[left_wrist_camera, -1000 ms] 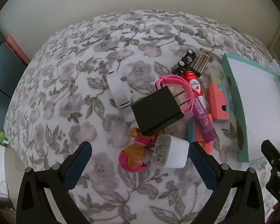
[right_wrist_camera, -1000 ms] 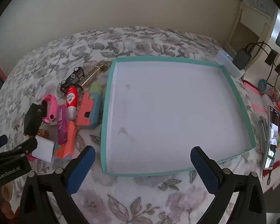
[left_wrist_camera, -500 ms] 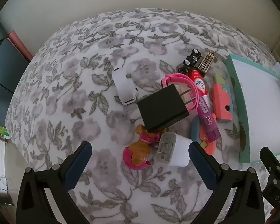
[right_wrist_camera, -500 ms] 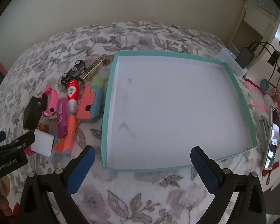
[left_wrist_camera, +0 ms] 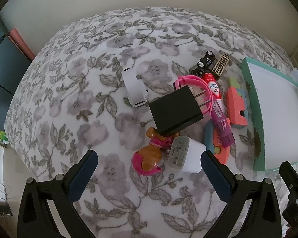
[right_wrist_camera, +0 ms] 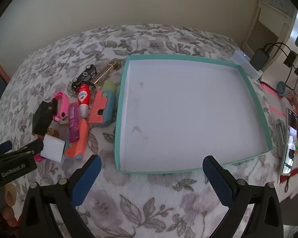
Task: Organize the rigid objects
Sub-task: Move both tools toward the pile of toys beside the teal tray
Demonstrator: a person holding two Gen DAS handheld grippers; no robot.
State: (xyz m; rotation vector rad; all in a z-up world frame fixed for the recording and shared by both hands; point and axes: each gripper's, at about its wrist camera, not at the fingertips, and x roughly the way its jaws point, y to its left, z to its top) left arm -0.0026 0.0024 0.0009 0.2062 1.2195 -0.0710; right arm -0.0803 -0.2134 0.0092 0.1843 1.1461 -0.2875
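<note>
The left claw (left_wrist_camera: 149, 158) hangs wide open and holds nothing, its blue-padded fingers straddling a white cube-shaped plug adapter (left_wrist_camera: 185, 154) and a pink-and-brown plastic pup figurine (left_wrist_camera: 149, 156) on the worktop's grey floral cloth (left_wrist_camera: 73, 103). Just beyond them lies a black square charger (left_wrist_camera: 174, 110) with its prongs resting on a pink loop strap (left_wrist_camera: 194, 87). A purple-and-red tube (left_wrist_camera: 218, 107), an orange foam block (left_wrist_camera: 236, 107), a small black toy car (left_wrist_camera: 203, 63) and a flat white oblong case (left_wrist_camera: 134, 90) lie close around. The right claw (right_wrist_camera: 150, 168) is also spread wide and empty, poised at the near edge of a shallow teal-rimmed white tray (right_wrist_camera: 254, 99), which has nothing in it and sits just right of the clutter.
</note>
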